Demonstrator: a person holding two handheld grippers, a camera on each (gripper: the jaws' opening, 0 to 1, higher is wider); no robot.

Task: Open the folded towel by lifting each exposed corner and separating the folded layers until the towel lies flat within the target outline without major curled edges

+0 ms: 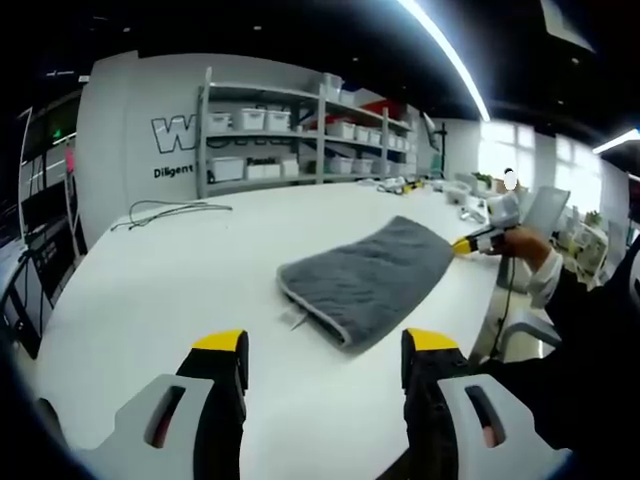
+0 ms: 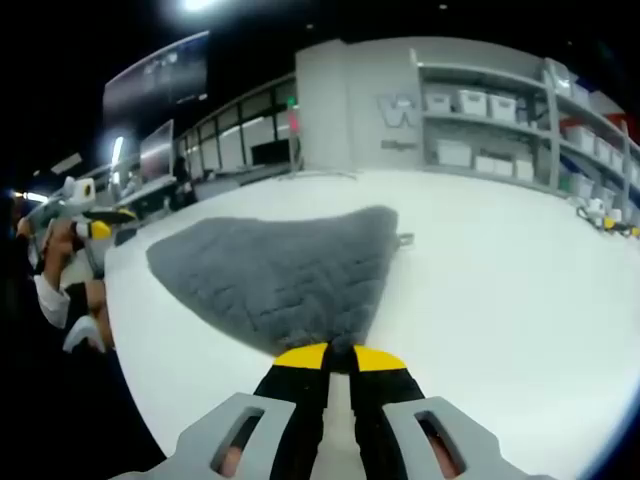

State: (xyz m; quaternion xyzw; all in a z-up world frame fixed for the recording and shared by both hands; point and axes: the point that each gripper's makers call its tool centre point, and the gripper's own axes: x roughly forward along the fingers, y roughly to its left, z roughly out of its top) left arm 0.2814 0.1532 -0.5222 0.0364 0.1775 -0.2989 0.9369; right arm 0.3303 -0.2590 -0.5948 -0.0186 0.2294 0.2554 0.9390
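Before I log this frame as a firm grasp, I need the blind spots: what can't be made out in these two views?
- Right gripper, right gripper view: the jaws cover the towel corner, so how many layers they pinch is hidden.
- Towel's underside and inner fold, left gripper view: covered by its top layer.
- Small tag at the towel's edge: too small to read.
- Target outline: none can be made out on the table.

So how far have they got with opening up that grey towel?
Early on. The grey towel lies folded on the white table. In hand: the right hand-held gripper is shut on a towel corner. The left hand-held gripper hangs open, short of the towel. Left: separating the layers and flattening. No target outline is visible.
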